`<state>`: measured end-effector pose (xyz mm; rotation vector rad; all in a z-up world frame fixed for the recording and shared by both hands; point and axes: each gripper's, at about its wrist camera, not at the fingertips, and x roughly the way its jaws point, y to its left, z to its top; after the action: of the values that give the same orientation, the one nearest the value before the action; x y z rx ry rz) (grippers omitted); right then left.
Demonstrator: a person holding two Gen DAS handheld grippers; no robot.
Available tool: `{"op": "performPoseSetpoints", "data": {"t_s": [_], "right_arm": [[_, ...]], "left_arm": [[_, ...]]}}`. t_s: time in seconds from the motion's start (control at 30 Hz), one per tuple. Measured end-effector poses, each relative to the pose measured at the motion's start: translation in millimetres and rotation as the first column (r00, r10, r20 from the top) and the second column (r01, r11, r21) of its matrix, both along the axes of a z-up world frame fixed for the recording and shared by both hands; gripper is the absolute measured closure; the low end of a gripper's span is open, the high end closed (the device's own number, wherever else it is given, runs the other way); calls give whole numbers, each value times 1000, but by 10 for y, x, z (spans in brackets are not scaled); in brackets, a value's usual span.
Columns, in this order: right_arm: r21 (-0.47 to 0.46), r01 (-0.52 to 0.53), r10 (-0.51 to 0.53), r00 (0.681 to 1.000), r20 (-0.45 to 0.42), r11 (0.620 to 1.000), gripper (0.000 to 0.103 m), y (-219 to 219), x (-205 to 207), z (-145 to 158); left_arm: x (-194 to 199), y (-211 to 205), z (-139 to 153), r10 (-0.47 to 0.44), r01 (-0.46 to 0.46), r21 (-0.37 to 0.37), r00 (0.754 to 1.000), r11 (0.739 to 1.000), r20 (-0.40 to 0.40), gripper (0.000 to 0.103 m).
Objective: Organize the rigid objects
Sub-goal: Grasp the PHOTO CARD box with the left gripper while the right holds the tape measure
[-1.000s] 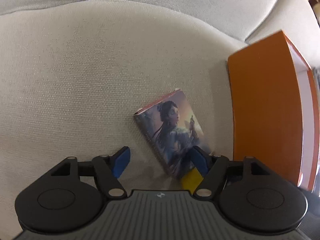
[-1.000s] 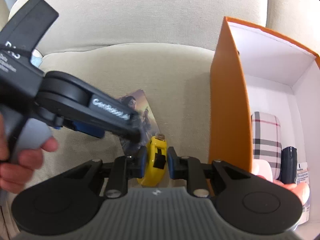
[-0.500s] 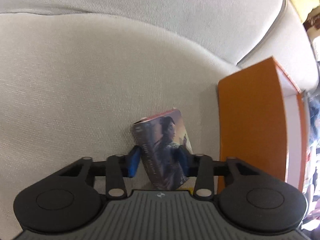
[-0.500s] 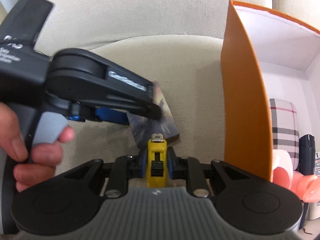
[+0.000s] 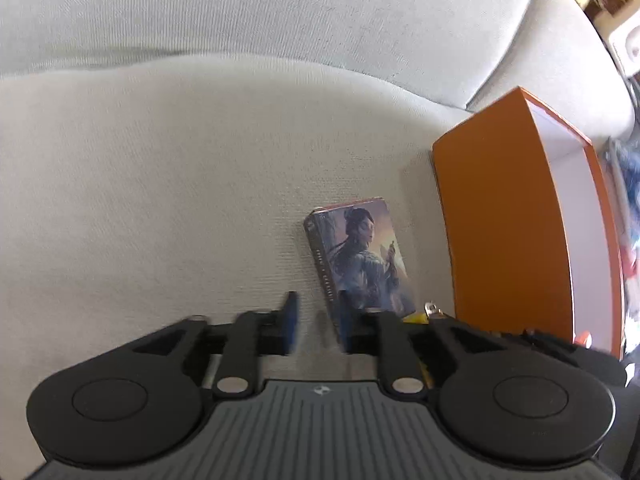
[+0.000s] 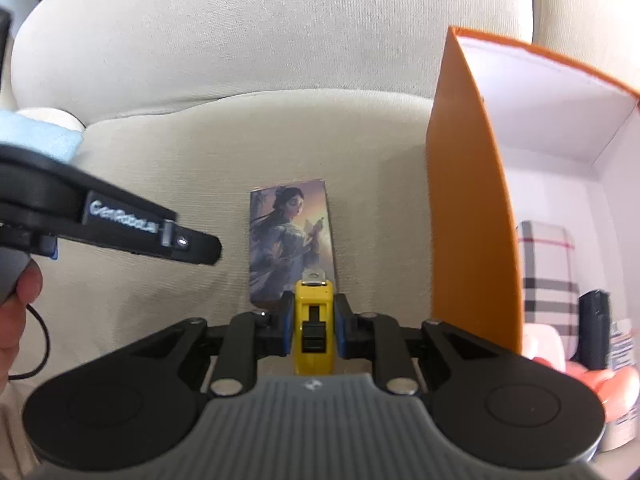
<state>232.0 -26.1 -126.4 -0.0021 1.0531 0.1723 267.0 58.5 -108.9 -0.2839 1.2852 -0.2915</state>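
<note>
A small card box (image 5: pixel 360 256) printed with a painted woman lies on the beige sofa seat; it also shows in the right wrist view (image 6: pixel 290 240). My left gripper (image 5: pixel 318 322) is open with nothing between its fingers; the box lies just beyond its right finger. My right gripper (image 6: pixel 313 326) is shut on a yellow tape measure (image 6: pixel 313 320), held just in front of the card box. An orange box (image 6: pixel 468 236) with a white inside stands open to the right; it also shows in the left wrist view (image 5: pixel 504 232).
Inside the orange box are a plaid case (image 6: pixel 548 276), a dark object (image 6: pixel 592 328) and a pink item (image 6: pixel 544 344). The sofa backrest (image 6: pixel 280 36) rises behind. A hand (image 6: pixel 20 300) holds the left gripper at the left.
My left gripper has let go of the card box and drawn back to the left. The box now lies on the seat. My right gripper still holds the tape measure and has shifted.
</note>
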Motion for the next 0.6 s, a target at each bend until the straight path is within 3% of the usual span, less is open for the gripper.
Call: {"op": "performPoseSetpoints", "data": {"t_s": [0.03, 0.1, 0.13, 0.27, 0.37, 0.43, 0.5, 0.6], "right_arm": [[-13, 1, 0, 1000, 4, 1000, 83, 3, -6, 1], [-16, 6, -6, 1000, 6, 1000, 83, -44, 54, -28], [-13, 5, -5, 1000, 6, 1000, 83, -44, 47, -7], [-21, -1, 1, 1000, 12, 1000, 83, -6, 63, -52], [-17, -10, 10, 1000, 9, 1000, 83, -35, 7, 0], [-12, -11, 11, 1000, 8, 1000, 83, -40, 19, -14], [-12, -13, 13, 1000, 7, 1000, 83, -53, 56, -27], [-2, -10, 10, 1000, 7, 1000, 83, -77, 68, -21]], "left_arm": [[12, 0, -49, 18, -19, -18, 1000, 1000, -13, 58], [27, 5, -165, 51, -53, -45, 997, 998, -52, 58], [33, 3, -227, 63, -67, -60, 996, 996, -71, 46], [23, -23, -362, 90, -97, -105, 993, 990, -70, 31], [67, -38, -393, 104, -112, -126, 992, 986, -66, 33], [97, -30, -379, 113, -120, -157, 992, 980, -53, 51], [107, -62, -366, 125, -131, -155, 991, 979, -46, 54], [63, -28, -282, 124, -123, -162, 992, 979, -4, 69]]}}
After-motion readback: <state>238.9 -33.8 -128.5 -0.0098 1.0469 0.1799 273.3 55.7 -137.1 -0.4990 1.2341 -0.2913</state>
